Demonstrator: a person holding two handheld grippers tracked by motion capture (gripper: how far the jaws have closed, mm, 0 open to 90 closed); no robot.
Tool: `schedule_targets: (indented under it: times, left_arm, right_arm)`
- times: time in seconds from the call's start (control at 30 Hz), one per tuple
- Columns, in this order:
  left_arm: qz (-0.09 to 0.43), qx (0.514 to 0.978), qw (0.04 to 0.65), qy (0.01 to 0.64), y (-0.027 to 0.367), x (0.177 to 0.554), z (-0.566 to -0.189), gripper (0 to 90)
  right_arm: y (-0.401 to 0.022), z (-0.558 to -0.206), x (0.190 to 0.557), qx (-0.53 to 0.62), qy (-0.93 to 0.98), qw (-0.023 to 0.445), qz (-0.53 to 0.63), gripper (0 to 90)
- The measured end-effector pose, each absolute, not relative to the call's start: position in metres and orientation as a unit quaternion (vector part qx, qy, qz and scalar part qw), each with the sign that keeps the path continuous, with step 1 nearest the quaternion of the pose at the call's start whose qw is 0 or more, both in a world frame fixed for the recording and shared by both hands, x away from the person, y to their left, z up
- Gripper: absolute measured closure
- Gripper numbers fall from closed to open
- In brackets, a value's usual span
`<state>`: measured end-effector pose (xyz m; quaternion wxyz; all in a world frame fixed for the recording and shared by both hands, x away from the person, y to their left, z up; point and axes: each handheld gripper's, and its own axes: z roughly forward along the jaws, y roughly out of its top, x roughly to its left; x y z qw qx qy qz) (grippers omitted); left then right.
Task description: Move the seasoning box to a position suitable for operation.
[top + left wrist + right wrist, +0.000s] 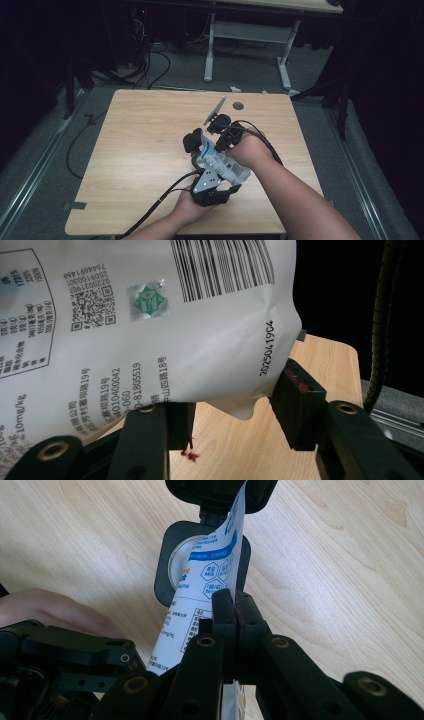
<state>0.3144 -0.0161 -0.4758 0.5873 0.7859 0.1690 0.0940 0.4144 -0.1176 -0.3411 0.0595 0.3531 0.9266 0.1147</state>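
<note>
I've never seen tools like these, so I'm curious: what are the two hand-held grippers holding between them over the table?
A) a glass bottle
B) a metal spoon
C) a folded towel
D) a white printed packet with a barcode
D: the white packet shows a barcode and small print; the right gripper pinches its edge, and the left gripper has its jaws on either side of it.

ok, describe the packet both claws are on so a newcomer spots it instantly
Start at the light wooden table; near its front edge, between the person's two hands, sits a white pouch. The left claw straddles one end, the right claw pinches its edge. It bears blue panels, black print and a barcode.
</note>
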Motion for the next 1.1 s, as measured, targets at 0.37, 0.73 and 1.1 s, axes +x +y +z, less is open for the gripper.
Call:
schedule_targets:
  times: [0.37,0.73,1.1]
  left_arm:
    - [0.095,0.784,0.589,0.17,-0.0158,0.3143,-0.4748,55.6]
    - [0.097,0.782,0.591,0.173,-0.0159,0.3166,-0.4736,55.7]
    - [0.098,0.781,0.591,0.174,-0.0157,0.3191,-0.4718,55.8]
  right_arm:
    - [-0.117,-0.3406,0.4152,0.351,0.927,0.06,0.114,89.9]
    - [-0.1149,-0.3394,0.4178,0.348,0.929,0.064,0.112,89.9]
    - [-0.1128,-0.3387,0.4199,0.351,0.928,0.066,0.107,89.9]
